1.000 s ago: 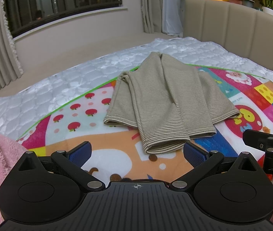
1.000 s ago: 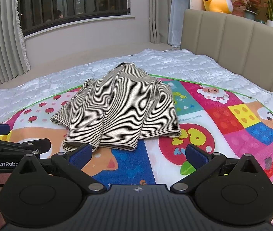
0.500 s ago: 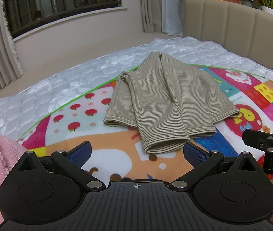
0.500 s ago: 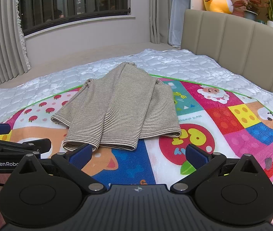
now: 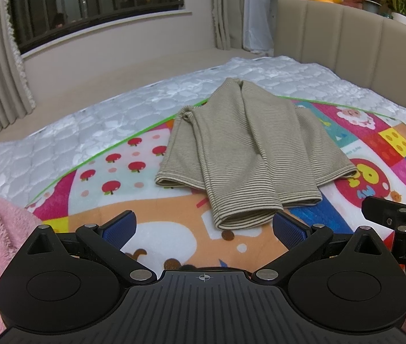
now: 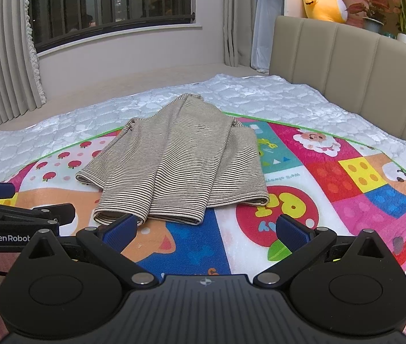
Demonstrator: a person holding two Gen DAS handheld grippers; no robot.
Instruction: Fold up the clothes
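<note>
Left gripper: jaws spread wide, holding nothing, low over the play mat, just short of the near end of the folded sleeve.
Striped top: lies flat in the middle of the mat, far end reaching onto the white quilt; both sleeves look folded in over the body, cuffs and hem toward us.
Feel of it: thin, soft knit, surely light and floppy; it should sag and slide on itself if lifted at one point only.
Where to grab: I'd pinch the near hem at its two corners, one per gripper, catching all layers.
Right gripper: jaws also wide apart and empty, left fingertip just at the hem's near edge.
</note>
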